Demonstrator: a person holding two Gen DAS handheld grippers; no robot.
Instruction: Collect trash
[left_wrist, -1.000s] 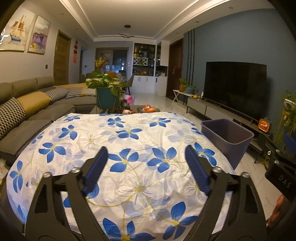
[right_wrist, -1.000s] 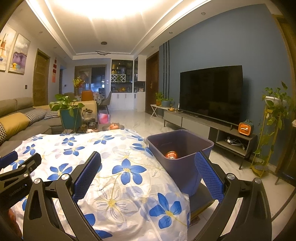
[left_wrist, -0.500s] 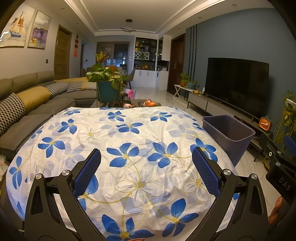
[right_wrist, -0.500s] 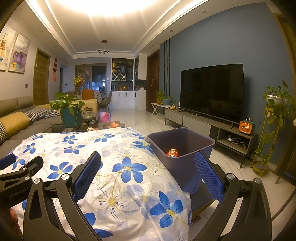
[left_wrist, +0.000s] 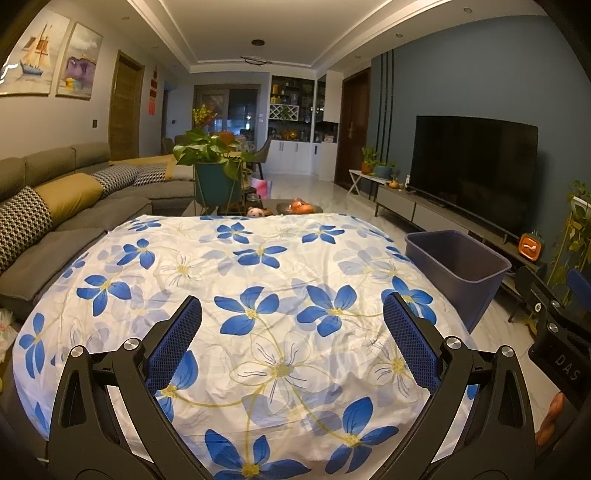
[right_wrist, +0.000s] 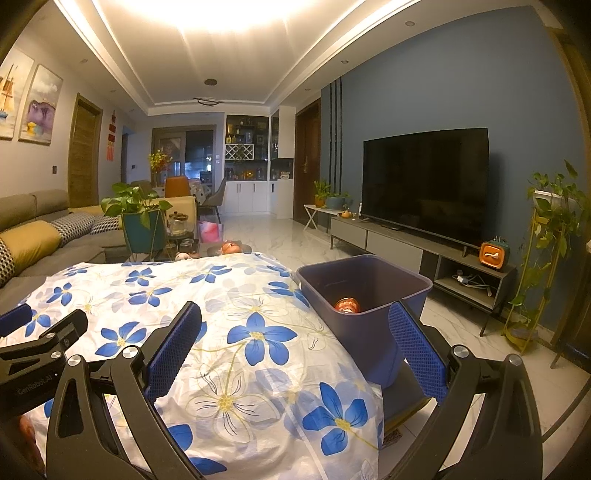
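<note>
We judge the job nearly or fully finished. We hold the left gripper (left_wrist: 291, 347) over the middle of the flowered cloth (left_wrist: 258, 295) that covers the table, its jaws spread wide with nothing between them; they have just been opening to that full width. Our right gripper (right_wrist: 295, 350) hangs over the right edge of the same cloth, jaws likewise wide and empty, and we see the bin (right_wrist: 417, 284) through the gap on its right side

The bin stands just beside the table on the television side, on the floor or a low stand; we cannot tell which. Inside it, from the right wrist view, lies one piece of trash (right_wrist: 347, 305), a reddish round thing that looks like a can, low against the near wall. From the left wrist view the bin (left_wrist: 458, 258) shows only its rim and inner wall, so we cannot check its contents there

On the cloth itself we see no litter in either view, only the printed flowers and creases. The far end holds small items past the cloth's edge, too small to name as trash or not. What remains, as we read it, is a last look round for anything missed
</note>
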